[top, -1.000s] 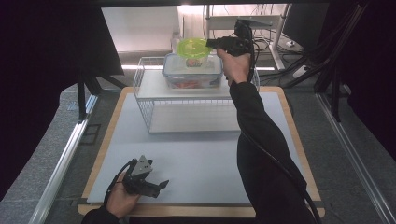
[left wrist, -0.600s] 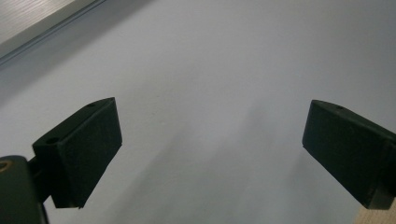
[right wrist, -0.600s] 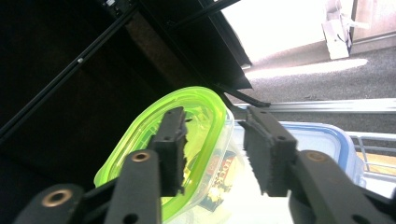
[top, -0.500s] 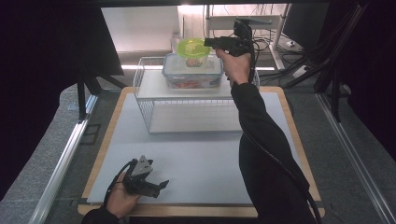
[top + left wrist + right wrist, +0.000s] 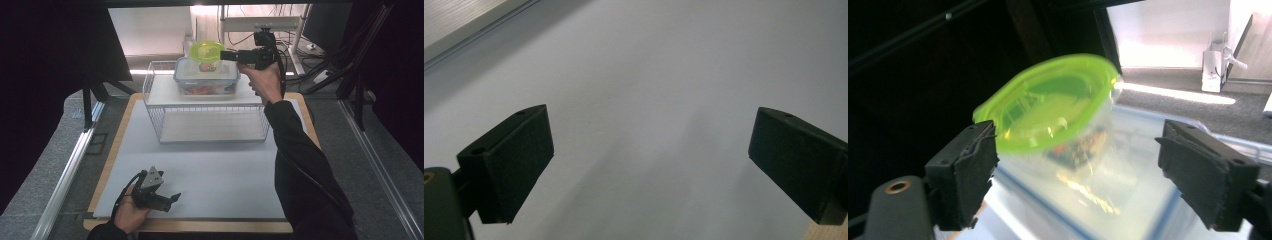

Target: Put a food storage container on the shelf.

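Observation:
A small round clear tub with a lime-green lid [image 5: 206, 51] [image 5: 1048, 107] sits tilted on top of a clear rectangular food box with a blue-rimmed lid [image 5: 205, 81] [image 5: 1133, 205]. That box stands on a white wire rack [image 5: 210, 122] at the far side of the table. My right gripper [image 5: 223, 55] [image 5: 1078, 150] is held up at the tub's right side, open, with its jaws wide on either side of the tub and not touching it. My left gripper [image 5: 171, 200] [image 5: 649, 160] rests open on the white mat [image 5: 220, 170] near the front left, with nothing between its jaws.
The white mat lies on a wooden board [image 5: 305, 115]. The rack has a lower shelf space under its top. Dark stands and cables [image 5: 320, 75] crowd the far right behind the table. A metal rail [image 5: 70, 165] runs along the left.

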The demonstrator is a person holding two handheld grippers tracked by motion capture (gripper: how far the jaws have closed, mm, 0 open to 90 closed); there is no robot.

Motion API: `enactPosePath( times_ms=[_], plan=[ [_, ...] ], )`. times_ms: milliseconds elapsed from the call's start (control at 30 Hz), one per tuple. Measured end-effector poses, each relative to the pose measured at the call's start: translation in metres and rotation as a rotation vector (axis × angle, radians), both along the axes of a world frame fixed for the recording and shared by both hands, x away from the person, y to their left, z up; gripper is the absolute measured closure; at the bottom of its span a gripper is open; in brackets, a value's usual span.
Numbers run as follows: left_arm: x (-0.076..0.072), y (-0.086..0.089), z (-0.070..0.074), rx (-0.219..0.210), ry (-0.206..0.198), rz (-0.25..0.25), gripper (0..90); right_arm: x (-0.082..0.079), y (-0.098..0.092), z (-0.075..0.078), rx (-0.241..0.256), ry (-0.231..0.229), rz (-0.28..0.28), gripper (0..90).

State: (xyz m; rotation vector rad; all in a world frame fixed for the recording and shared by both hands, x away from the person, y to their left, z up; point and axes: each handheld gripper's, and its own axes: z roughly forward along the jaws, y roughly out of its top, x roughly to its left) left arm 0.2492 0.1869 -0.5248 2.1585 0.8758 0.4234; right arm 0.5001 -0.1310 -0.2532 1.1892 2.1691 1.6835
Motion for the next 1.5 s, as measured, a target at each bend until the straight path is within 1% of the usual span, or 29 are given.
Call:
enactPosePath(
  times_ms=[33,100,200,233,333,367,467,567,667,833,967,1133,1200,1233,1300,1400,1500],
  plan=[
    [0.0,0.0,0.0,0.0,0.0,0.0,4.1,-0.004,-0.003,-0.003,-0.017,-0.015,0.009,13.1],
    [0.0,0.0,0.0,0.001,0.0,0.001,4.0,-0.01,-0.008,-0.007,-0.042,-0.039,0.011,12.0],
    [0.0,0.0,0.0,0.0,0.006,0.004,4.0,-0.019,-0.017,-0.013,-0.059,-0.072,0.014,10.7],
    [0.0,0.0,0.0,-0.001,0.006,0.005,4.0,-0.022,-0.02,-0.014,-0.06,-0.077,0.017,10.5],
    [0.001,0.0,0.001,-0.031,0.019,0.007,3.6,-0.03,-0.026,-0.019,-0.064,-0.089,0.028,9.6],
    [0.0,0.0,0.001,-0.035,0.021,0.006,3.7,-0.034,-0.029,-0.022,-0.069,-0.095,0.033,9.4],
    [0.0,0.0,0.002,-0.035,0.019,0.007,3.8,-0.043,-0.033,-0.028,-0.081,-0.102,0.04,9.0],
    [0.0,0.0,0.001,-0.033,0.017,0.006,3.9,-0.053,-0.037,-0.037,-0.1,-0.115,0.051,8.5],
    [0.0,-0.001,0.001,-0.029,0.015,0.005,3.9,-0.063,-0.04,-0.049,-0.123,-0.122,0.062,8.2],
    [0.0,-0.001,0.0,-0.012,0.003,0.002,3.8,-0.081,-0.047,-0.072,-0.137,-0.132,0.076,8.1],
    [0.0,-0.002,0.0,-0.029,0.009,0.007,3.1,-0.095,-0.051,-0.09,-0.166,-0.137,0.084,7.6],
    [0.0,-0.002,0.0,-0.035,0.014,0.01,2.7,-0.113,-0.055,-0.114,-0.2,-0.152,0.09,5.2],
    [0.0,-0.002,0.0,-0.032,0.014,0.008,2.6,-0.121,-0.057,-0.126,-0.215,-0.15,0.096,4.8],
    [0.0,-0.002,0.0,-0.029,0.014,0.008,2.6,-0.124,-0.058,-0.131,-0.219,-0.141,0.1,4.8],
    [0.0,-0.002,0.0,-0.025,0.013,0.008,2.6,-0.131,-0.061,-0.141,-0.218,-0.132,0.108,4.3],
    [0.0,-0.002,0.0,-0.018,0.011,0.007,2.7,-0.14,-0.065,-0.155,-0.219,-0.121,0.107,2.3],
    [0.0,-0.002,-0.001,-0.007,0.005,0.005,2.9,-0.146,-0.067,-0.167,-0.25,-0.112,0.099,0.2]
  ],
)
